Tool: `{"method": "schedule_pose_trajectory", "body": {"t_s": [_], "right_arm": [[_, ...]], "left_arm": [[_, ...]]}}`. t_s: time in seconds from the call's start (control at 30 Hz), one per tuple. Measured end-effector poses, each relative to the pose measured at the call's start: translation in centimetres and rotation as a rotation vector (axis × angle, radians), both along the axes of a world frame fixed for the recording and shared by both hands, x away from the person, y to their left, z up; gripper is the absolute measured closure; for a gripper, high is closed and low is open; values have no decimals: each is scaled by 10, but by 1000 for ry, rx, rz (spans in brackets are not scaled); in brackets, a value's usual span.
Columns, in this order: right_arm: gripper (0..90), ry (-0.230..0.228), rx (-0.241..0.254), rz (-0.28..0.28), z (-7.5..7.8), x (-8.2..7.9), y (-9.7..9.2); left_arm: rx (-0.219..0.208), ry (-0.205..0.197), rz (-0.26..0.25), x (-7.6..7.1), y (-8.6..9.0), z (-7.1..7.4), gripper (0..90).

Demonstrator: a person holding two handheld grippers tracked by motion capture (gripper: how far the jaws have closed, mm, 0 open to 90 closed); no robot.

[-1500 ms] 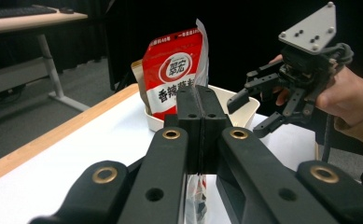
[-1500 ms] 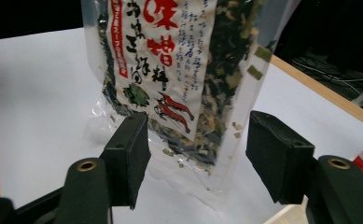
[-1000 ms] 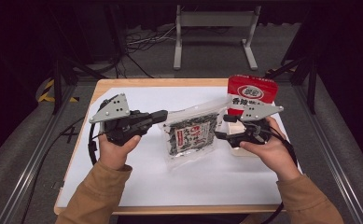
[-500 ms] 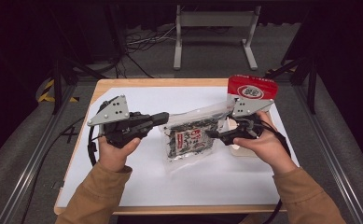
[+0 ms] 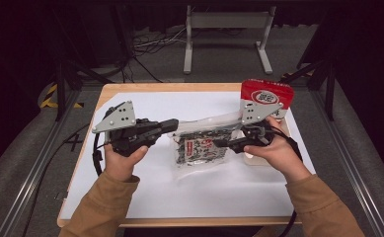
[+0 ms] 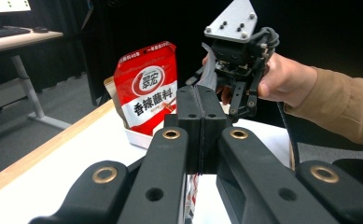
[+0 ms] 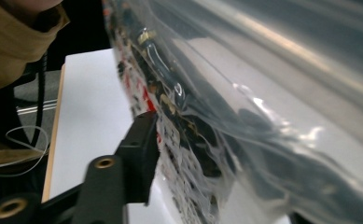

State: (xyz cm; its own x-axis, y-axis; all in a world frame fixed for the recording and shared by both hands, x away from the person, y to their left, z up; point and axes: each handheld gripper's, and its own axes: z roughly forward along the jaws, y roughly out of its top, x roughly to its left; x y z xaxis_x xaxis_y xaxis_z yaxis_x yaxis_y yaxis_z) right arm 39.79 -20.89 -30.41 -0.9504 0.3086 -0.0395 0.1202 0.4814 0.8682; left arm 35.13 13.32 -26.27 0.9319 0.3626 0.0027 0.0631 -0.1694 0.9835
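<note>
White paper is covering the wooden table (image 5: 130, 89) in front of you, with dark floor and a metal stand behind it, and you are working over the middle of that sheet. Your left gripper (image 5: 172, 125) is pinching the left edge of the clear plastic bag (image 5: 199, 148) of dark printed snack, its jaws pressed flat together on the film, as the left gripper view shows with the two black pads meeting. Your right gripper (image 5: 224, 144) is coming at the bag's right side, and its jaws have just been closing with the film running between them; in the right gripper view one black jaw (image 7: 139, 154) is lying against the bag (image 7: 244, 116), but I cannot tell whether the pads are already pressing it. The bag is hanging slightly raised between both tools, its lower part near the paper. Behind your right hand (image 5: 278, 150) the red pouch (image 5: 267, 96) is standing upright in a shallow white tray (image 6: 139, 137). You appear to be securing a two-sided hold; next you are likely needing to finish that pinch squarely on the film, not the contents, before lifting or pulling.
</note>
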Motion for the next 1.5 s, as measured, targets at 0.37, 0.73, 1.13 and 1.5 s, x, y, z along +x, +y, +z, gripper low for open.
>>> {"method": "schedule_pose_trajectory", "body": {"t_s": [0.37, 0.73, 1.13, 1.5], "right_arm": [[697, -10, -35, 89, 2, -1, -4], [729, -31, -43, 114, 5, -4, -2], [754, 17, -44, 144, 16, -13, -3], [754, 21, -59, 94, 32, -16, -17]], "left_arm": [[-16, 15, -1, 2, 1, -2, 900], [-37, 21, 2, 3, 5, -1, 900], [-56, 54, 25, 11, 11, -4, 760], [15, 68, 79, 13, 14, -11, 517]]}}
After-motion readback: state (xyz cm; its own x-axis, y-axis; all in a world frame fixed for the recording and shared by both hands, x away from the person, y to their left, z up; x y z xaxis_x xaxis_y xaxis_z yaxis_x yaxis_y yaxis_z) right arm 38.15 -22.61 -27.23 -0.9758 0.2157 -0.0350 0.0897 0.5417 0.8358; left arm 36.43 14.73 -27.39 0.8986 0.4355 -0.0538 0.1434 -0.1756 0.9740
